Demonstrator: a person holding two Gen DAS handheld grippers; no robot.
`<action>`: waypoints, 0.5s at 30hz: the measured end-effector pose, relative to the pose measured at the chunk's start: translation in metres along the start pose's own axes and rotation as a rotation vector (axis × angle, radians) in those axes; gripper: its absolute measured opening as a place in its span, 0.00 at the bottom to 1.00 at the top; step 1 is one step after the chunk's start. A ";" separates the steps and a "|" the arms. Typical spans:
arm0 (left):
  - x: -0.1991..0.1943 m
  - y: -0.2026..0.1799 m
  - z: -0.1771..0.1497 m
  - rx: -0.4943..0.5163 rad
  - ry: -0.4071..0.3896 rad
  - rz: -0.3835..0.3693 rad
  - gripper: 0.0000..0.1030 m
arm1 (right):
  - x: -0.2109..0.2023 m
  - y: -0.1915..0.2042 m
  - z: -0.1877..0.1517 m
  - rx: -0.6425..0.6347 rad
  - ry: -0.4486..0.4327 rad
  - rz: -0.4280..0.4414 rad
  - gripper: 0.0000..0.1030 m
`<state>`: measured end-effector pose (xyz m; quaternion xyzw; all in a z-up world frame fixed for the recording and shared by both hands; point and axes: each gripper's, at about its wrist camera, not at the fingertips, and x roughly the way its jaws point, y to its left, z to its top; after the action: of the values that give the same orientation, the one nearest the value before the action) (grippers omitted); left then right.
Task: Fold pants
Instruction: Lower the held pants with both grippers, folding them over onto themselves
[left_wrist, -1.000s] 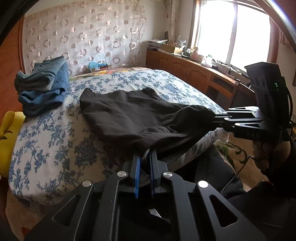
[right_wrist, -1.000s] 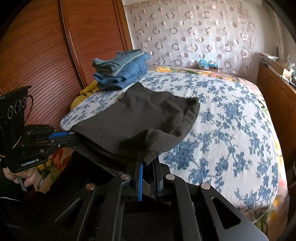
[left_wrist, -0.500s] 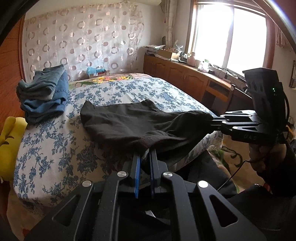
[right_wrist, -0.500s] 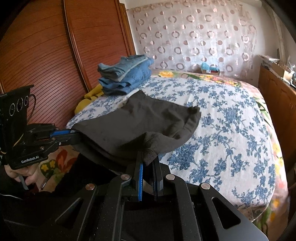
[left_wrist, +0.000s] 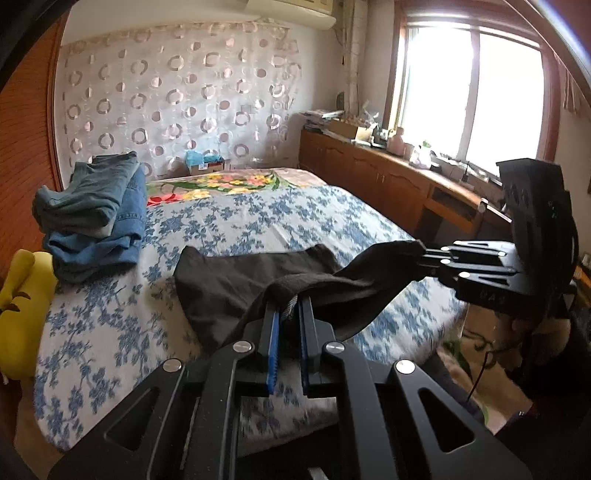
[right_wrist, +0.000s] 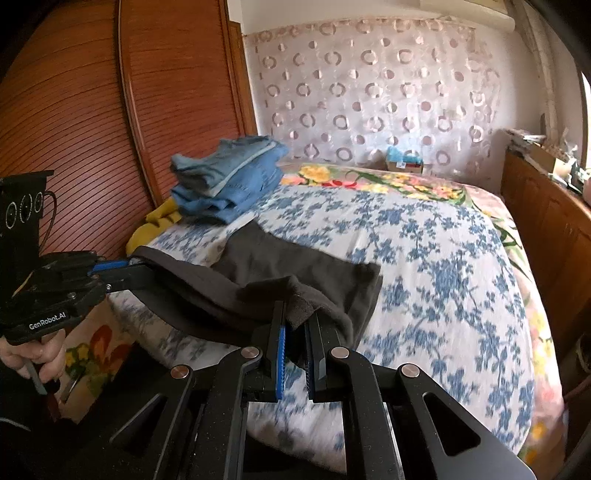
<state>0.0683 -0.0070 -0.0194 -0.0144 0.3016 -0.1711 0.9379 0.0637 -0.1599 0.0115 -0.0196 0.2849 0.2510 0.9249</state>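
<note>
Dark pants (left_wrist: 236, 288), doubled over, sagging

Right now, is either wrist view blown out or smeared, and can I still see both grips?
Left wrist view: the window is blown out to white and the near bedsheet is motion-blurred. Right wrist view: evenly lit, the sheet's near edge smeared. Both grips on the black pants stay sharp.

pants (left_wrist: 236, 280): your matt, soft dark cloth
tongs (left_wrist: 290, 314): matt black plastic
wardrobe (right_wrist: 92, 110): ribbed glossy wood
</note>
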 end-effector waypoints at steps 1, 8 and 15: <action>0.005 0.004 0.002 -0.015 0.001 0.004 0.09 | 0.004 -0.001 0.002 0.003 -0.006 -0.003 0.08; 0.030 0.020 0.008 -0.052 0.003 0.034 0.09 | 0.038 -0.007 0.011 0.019 -0.005 -0.021 0.08; 0.042 0.024 0.018 -0.052 0.001 0.058 0.09 | 0.066 -0.011 0.017 0.034 0.022 -0.031 0.08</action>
<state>0.1179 0.0009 -0.0313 -0.0300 0.3067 -0.1360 0.9416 0.1249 -0.1369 -0.0106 -0.0109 0.2992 0.2316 0.9256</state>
